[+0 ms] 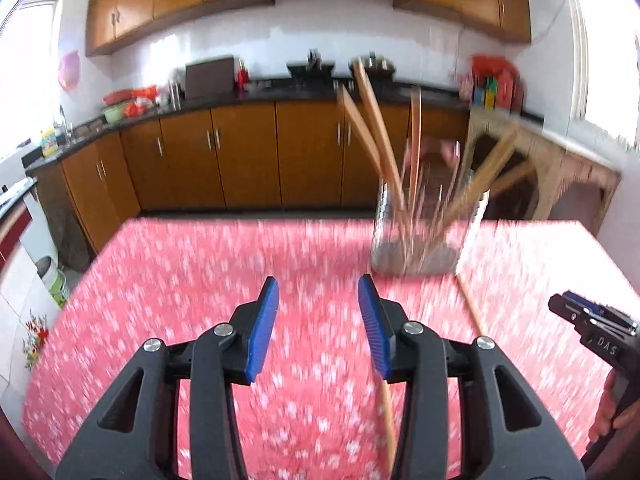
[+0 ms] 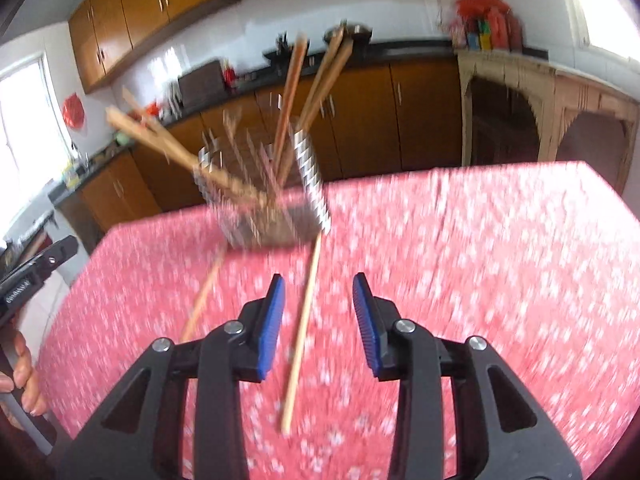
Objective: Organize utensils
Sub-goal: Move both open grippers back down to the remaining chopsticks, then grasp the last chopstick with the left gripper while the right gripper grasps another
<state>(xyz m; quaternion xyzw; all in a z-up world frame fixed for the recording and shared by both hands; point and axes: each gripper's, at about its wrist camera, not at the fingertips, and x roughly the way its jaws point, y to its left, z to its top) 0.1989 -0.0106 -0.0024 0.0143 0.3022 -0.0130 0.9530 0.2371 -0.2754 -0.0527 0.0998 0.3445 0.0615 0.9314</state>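
Chopstick (image 2: 301,332) on tablecloth between parted right claw (image 2: 319,292) fingers.

A wire holder (image 1: 416,236) stands on the surface (image 1: 200,280) toward its far edge, to the right in the left wrist view and left of centre in the right wrist view (image 2: 264,208). Several chopsticks (image 1: 376,120) stand in it, leaning out left and right. Two loose chopsticks lie on the surface on the near side of the holder: one (image 2: 302,328) runs from the holder's near right corner toward the right gripper (image 2: 319,312), between its parted jaws; the other (image 2: 204,296) lies to its left. The left gripper (image 1: 319,312) hangs above the surface, left of the holder. Cabinets (image 1: 240,156) under a counter stand beyond the far edge.
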